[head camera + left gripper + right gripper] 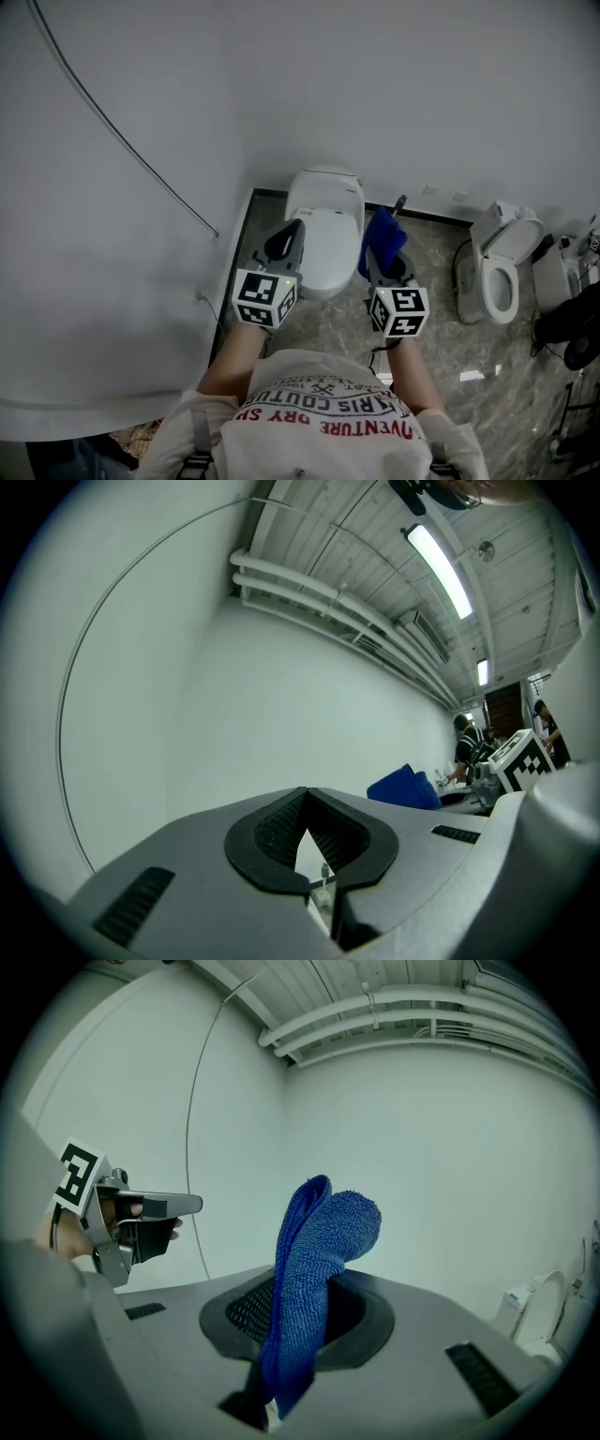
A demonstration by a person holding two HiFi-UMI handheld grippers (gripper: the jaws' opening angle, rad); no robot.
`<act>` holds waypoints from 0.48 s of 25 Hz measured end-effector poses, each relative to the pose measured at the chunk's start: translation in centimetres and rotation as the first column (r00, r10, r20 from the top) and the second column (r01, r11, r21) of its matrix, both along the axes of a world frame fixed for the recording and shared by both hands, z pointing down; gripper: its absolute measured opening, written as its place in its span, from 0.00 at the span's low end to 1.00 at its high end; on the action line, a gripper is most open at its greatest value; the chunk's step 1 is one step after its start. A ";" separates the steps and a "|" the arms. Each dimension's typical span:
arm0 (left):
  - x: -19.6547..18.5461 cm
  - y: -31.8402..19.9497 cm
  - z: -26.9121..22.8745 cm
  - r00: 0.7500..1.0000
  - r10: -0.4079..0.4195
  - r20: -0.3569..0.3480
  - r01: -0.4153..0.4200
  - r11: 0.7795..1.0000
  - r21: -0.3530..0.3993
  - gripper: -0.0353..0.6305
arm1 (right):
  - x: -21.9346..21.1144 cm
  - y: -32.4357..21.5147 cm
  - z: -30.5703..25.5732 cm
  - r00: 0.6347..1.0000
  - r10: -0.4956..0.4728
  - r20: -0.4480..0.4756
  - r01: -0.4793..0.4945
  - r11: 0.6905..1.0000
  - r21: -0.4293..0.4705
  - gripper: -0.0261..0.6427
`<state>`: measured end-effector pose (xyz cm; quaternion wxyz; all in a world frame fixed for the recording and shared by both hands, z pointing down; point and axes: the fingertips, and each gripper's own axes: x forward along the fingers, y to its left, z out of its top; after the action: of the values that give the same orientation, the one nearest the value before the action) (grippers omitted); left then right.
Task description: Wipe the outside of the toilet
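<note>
A white toilet (324, 223) with its lid down stands against the back wall, straight ahead in the head view. My left gripper (285, 236) hangs over the toilet's left side, shut with nothing between its fingertips (305, 801). My right gripper (388, 264) is just right of the bowl, shut on a folded blue cloth (382, 236) that stands up out of the jaws (317, 1260). In the left gripper view the blue cloth (405, 787) and the right gripper's marker cube (521, 755) show at the right. Neither gripper view shows this toilet.
A second white toilet (501, 265) with its seat up stands at the right (542, 1309). Dark equipment (570, 328) sits at the far right edge. A thin black cable (122, 141) runs down the white left wall. The floor (441, 337) is marbled stone.
</note>
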<state>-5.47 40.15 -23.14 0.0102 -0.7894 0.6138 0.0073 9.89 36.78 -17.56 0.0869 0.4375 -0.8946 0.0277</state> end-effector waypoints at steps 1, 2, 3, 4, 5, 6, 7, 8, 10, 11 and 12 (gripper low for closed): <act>0.0 0.1 0.0 1.000 0.002 0.001 -0.002 1.000 -0.002 0.06 | 0.0 0.1 0.0 1.000 0.002 0.003 -0.002 1.000 -0.005 0.15; -0.1 0.1 0.0 1.000 0.003 0.002 -0.003 1.000 -0.003 0.06 | -0.1 0.1 0.1 1.000 0.002 0.006 -0.002 1.000 -0.009 0.15; -0.2 0.1 -0.1 1.000 0.003 0.001 -0.003 1.000 -0.005 0.06 | -0.2 0.1 0.0 1.000 0.002 0.006 -0.002 1.000 -0.011 0.15; -0.3 0.0 0.0 1.000 0.002 -0.001 -0.002 1.000 -0.007 0.06 | -0.3 0.0 0.0 1.000 0.002 0.003 -0.002 1.000 -0.011 0.15; -0.4 -0.1 0.1 1.000 0.001 -0.003 -0.001 1.000 -0.010 0.06 | -0.4 -0.1 0.0 1.000 0.002 -0.001 -0.002 1.000 -0.011 0.15; -0.4 -0.3 0.1 1.000 0.000 -0.004 0.000 1.000 -0.013 0.06 | -0.4 -0.3 0.0 1.000 0.002 -0.003 -0.002 1.000 -0.012 0.15; -0.3 -0.4 0.2 1.000 -0.001 -0.005 0.001 1.000 -0.016 0.06 | -0.3 -0.4 0.0 1.000 0.002 -0.002 -0.002 1.000 -0.015 0.15; -0.3 -0.5 0.1 1.000 -0.002 -0.005 0.001 1.000 -0.018 0.06 | -0.2 -0.5 -0.1 1.000 0.003 0.001 -0.003 1.000 -0.016 0.15; -0.2 -0.6 0.0 1.000 -0.003 -0.005 0.003 1.000 -0.019 0.06 | -0.1 -0.7 -0.2 1.000 0.003 0.003 -0.003 1.000 -0.016 0.15; -0.1 -0.7 0.0 1.000 -0.004 -0.006 0.004 1.000 -0.018 0.06 | 0.0 -0.7 -0.3 1.000 0.003 0.003 -0.003 1.000 -0.015 0.15; 0.0 -0.7 0.0 1.000 -0.005 -0.006 0.005 1.000 -0.018 0.06 | 0.1 -0.7 -0.3 1.000 0.003 0.002 -0.003 1.000 -0.014 0.15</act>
<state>-5.50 39.47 -23.10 0.0013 -0.7880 0.6156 0.0039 9.96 36.05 -17.82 0.0888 0.4380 -0.8939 0.0346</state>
